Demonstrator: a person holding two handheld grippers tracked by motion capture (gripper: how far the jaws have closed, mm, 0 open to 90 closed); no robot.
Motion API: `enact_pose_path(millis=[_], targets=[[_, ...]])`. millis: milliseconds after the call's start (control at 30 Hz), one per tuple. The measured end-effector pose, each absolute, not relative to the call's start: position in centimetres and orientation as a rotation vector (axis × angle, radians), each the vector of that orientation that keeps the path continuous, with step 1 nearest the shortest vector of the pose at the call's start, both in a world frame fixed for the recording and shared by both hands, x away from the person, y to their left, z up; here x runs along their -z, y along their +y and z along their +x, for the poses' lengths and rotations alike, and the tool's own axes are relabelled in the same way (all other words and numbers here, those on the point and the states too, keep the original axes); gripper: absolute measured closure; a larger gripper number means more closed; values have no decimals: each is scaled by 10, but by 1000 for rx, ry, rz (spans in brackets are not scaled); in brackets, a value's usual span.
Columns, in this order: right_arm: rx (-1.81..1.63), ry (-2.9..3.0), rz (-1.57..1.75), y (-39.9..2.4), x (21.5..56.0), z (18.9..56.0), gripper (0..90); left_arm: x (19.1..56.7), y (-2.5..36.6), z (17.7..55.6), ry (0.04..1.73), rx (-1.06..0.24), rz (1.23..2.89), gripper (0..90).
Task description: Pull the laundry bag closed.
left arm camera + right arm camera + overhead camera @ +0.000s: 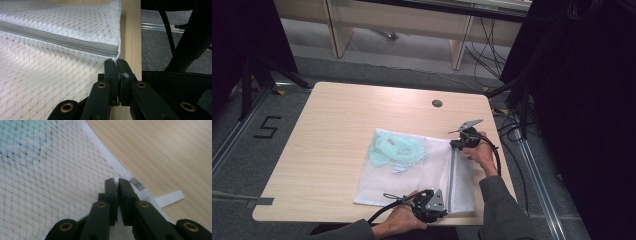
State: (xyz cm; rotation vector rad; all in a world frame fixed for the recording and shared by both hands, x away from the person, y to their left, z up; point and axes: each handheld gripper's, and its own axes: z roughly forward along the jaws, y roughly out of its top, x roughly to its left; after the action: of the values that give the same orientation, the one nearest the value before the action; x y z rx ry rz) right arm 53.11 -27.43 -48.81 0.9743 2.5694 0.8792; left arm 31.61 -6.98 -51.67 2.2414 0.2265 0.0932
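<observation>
White mesh laundry bag (412, 172) lying flat on the table (337, 130), lower centre of the high view, a mint-green garment (394, 150) inside at its upper left. My left hand-held gripper (439, 202), at the bottom edge, is clamped on the bag's near corner by the grey zipper (62, 41). My right hand-held gripper (455, 145), centre right, is pinched shut on the far corner.
</observation>
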Motion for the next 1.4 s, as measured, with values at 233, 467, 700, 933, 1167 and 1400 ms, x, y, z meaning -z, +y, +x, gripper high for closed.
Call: enact_pose_path(millis=[233,467,700,933,1167,1400], targets=[[-882,2548,987,-274,489,533,863,517,-69,318,244,-86,2227,877],[-862,2541,981,-275,487,532,863,517,-69,318,264,-79,2226,875],[-905,2532,931,-272,487,534,863,517,-70,320,263,-86,2227,874],[-907,2513,900,-266,484,536,862,516,-74,319,264,-84,2222,892],[-878,2520,889,-260,486,539,862,515,-76,318,243,-100,2218,892],[-883,2513,906,-262,485,539,860,511,-72,321,258,-104,2206,875]])
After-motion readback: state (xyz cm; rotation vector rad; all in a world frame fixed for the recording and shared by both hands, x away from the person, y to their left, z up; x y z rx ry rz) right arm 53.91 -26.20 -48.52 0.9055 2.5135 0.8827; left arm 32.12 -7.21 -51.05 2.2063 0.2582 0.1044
